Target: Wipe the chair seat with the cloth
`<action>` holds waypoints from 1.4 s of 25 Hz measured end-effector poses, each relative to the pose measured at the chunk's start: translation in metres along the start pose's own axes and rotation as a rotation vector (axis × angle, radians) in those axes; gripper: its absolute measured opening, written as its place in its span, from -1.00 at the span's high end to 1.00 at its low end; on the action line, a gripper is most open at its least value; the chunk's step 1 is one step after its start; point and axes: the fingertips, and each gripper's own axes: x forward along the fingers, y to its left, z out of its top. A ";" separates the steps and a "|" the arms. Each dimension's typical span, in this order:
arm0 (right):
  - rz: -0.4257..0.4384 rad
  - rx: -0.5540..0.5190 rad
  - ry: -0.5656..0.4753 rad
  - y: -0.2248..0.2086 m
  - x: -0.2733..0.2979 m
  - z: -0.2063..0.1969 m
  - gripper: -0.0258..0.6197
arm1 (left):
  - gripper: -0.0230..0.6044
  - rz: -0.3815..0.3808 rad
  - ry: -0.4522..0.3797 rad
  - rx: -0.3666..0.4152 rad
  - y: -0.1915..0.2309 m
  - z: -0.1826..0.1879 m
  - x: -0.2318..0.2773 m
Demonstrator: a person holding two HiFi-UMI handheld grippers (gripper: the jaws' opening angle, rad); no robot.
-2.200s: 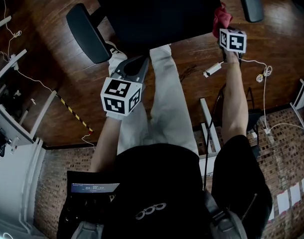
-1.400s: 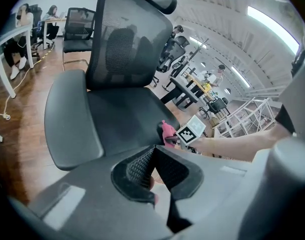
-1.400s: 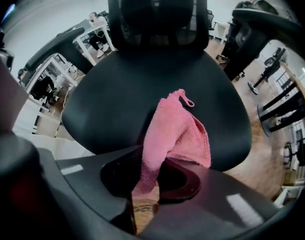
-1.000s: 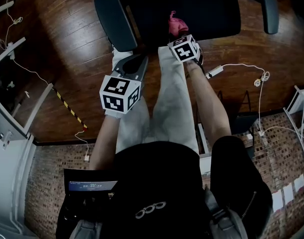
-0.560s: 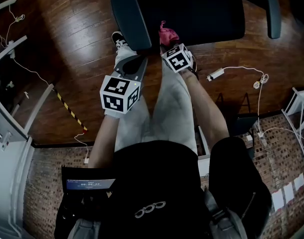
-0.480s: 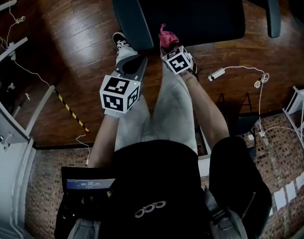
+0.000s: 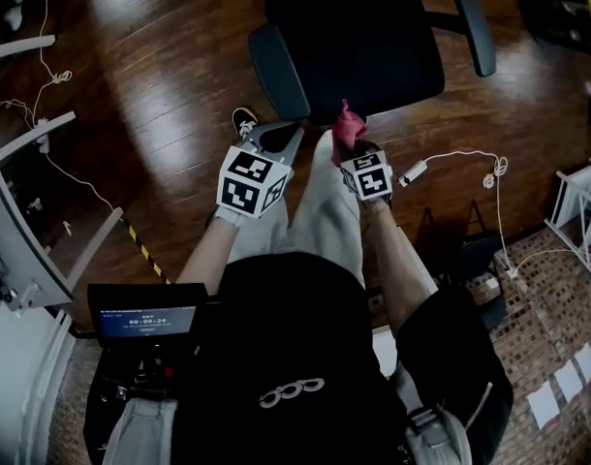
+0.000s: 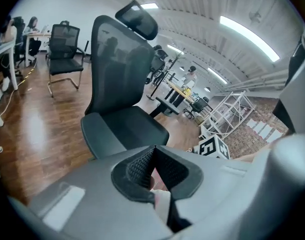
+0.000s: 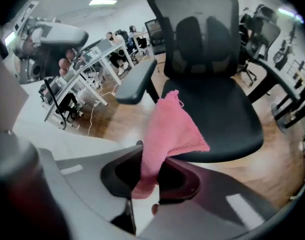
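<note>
The black office chair's seat [image 7: 363,42] stands on the wood floor ahead of me, an armrest [image 7: 276,71] on its left side. My right gripper [image 7: 352,146] hangs just off the seat's near edge, shut on a pink cloth [image 7: 347,124]. In the right gripper view the cloth [image 9: 167,129] sticks up out of the closed jaws, apart from the seat [image 9: 217,109] behind it. My left gripper [image 7: 294,130] is shut on nothing, beside the right one and short of the seat [image 8: 123,129].
A white cable with a plug [image 7: 414,171] lies on the floor at the right, near a white rack [image 7: 578,201]. White desk frames [image 7: 24,153] stand at the left. A small screen [image 7: 145,323] is at my waist. More chairs [image 8: 62,49] and desks stand further off.
The right gripper has carried the cloth from the seat's far right side leftwards and back off its near edge. The chair now looks further away. The left gripper has hardly moved.
</note>
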 end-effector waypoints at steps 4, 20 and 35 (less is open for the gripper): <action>-0.109 0.028 -0.165 -0.023 -0.088 0.044 0.71 | 0.95 -0.037 -0.011 0.110 -0.029 0.048 -0.001; -0.063 -0.178 -0.620 -0.003 -0.284 0.117 0.71 | 0.95 0.095 -0.258 0.131 -0.149 0.119 -0.029; -0.088 -0.171 -0.623 0.001 -0.270 0.111 0.72 | 0.95 0.080 -0.268 0.157 -0.139 0.108 -0.027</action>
